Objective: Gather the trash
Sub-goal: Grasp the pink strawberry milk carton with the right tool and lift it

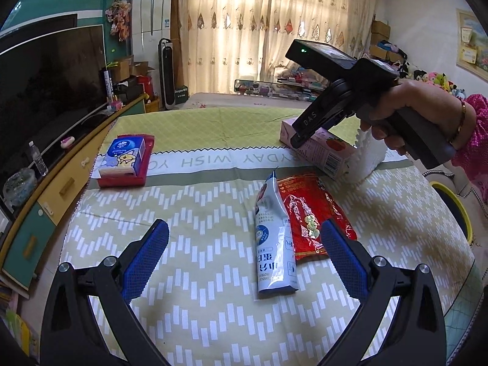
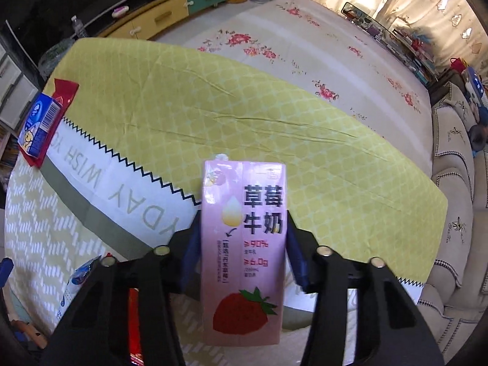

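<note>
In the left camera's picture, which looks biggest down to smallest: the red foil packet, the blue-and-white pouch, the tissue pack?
1. Blue-and-white pouch and red foil packet: much alike. The pouch overlaps the packet and hides part of it, so I won't rank them.
2. Tissue pack: looks smallest, but it lies farther from the camera, so this is unsure.

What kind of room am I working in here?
Most likely a home living room: a large dark flat-screen television on a yellow-and-teal cabinet, cream embroidered curtains, and a beige quilted sofa.
</note>
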`<state>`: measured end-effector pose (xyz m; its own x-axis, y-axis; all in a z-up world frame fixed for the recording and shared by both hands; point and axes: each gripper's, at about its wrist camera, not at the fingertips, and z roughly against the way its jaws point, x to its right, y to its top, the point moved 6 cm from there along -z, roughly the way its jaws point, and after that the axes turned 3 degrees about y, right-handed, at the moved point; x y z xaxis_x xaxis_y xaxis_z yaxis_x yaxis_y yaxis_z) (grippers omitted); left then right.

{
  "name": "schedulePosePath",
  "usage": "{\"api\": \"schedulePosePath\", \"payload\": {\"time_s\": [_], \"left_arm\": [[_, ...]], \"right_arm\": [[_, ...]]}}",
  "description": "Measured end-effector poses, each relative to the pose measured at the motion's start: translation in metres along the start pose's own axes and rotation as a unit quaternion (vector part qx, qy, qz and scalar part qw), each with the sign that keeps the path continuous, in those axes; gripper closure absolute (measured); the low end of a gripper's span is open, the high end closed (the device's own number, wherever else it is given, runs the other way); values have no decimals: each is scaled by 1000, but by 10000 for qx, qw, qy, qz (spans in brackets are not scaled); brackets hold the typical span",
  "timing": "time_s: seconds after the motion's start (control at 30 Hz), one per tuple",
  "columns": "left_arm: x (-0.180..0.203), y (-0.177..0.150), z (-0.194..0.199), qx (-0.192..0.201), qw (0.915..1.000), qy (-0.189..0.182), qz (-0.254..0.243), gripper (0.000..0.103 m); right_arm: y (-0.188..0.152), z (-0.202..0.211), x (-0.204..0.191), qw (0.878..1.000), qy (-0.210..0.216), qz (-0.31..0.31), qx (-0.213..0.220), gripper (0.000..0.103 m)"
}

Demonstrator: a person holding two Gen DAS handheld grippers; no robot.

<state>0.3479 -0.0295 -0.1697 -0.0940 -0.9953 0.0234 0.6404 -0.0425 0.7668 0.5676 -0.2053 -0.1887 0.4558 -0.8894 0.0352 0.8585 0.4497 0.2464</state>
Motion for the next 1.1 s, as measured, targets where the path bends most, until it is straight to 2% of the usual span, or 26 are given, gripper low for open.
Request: {"api": "schedulePosePath", "payload": {"time_s": [0.2, 0.47, 0.6, 0.73, 0.83, 1.0, 1.1], "left_arm": [[-1, -2, -2, -55, 10000, -41, 58, 5], [-2, -3, -5, -72, 10000, -13, 55, 5], [-2, -3, -4, -57, 10000, -2, 60, 5], [-1, -2, -3, -34, 10000, -6, 32, 5], [2, -3, -1, -15, 10000, -14, -16, 5], [9, -3, 0, 9, 9999, -24, -140, 5], [12, -3, 1, 22, 9998, 3, -220, 5]], "right_arm": [[3, 22, -4, 9993, 125, -52, 346, 56], [1, 116, -5, 9870, 852, -249, 1341, 56], [-18, 165, -1, 9794, 943, -220, 1774, 56], [-55, 204, 21, 9736, 834, -380, 2091, 56], [-95, 213, 55, 9716, 542, -689, 2198, 56], [-179, 199, 127, 9665, -129, -1501, 2077, 56], [-233, 179, 182, 9543, -398, -2272, 1898, 56]]}}
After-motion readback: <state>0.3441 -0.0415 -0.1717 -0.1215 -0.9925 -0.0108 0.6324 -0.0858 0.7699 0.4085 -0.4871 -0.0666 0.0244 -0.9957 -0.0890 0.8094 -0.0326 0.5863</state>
